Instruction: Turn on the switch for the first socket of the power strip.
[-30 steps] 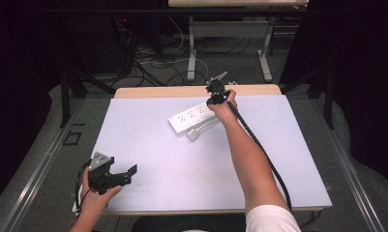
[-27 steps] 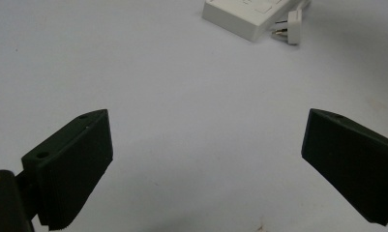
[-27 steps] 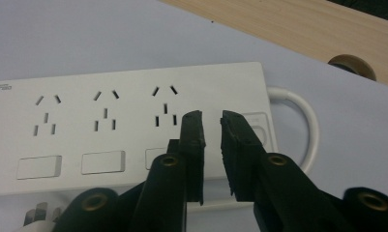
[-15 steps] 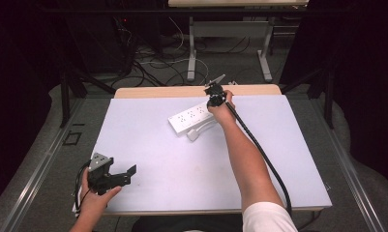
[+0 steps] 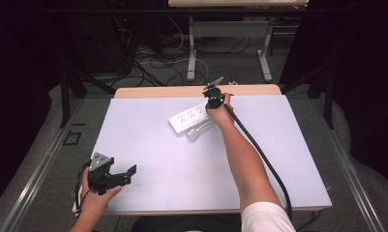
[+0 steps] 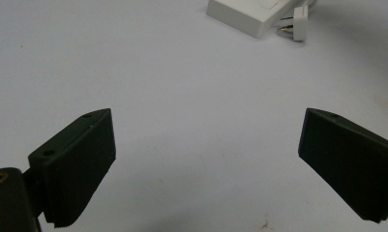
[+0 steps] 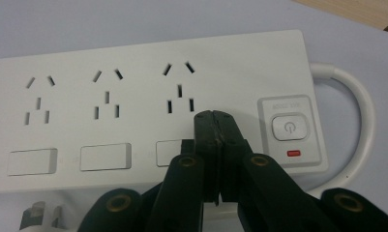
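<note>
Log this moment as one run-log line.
left gripper: open, near table edge, idle | right gripper: shut, tips over power strip beside its power button | plug: lying loose by strip

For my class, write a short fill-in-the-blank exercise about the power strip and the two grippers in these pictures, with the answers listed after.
1. The right gripper hangs over the white power strip with its jaws ____.
2. The left gripper has its jaws wide ____ above the table.
3. The small light below the strip's power button is coloured ____.
4. The loose plug lying beside the strip is coloured ____.

Answers: shut; open; red; white
</note>
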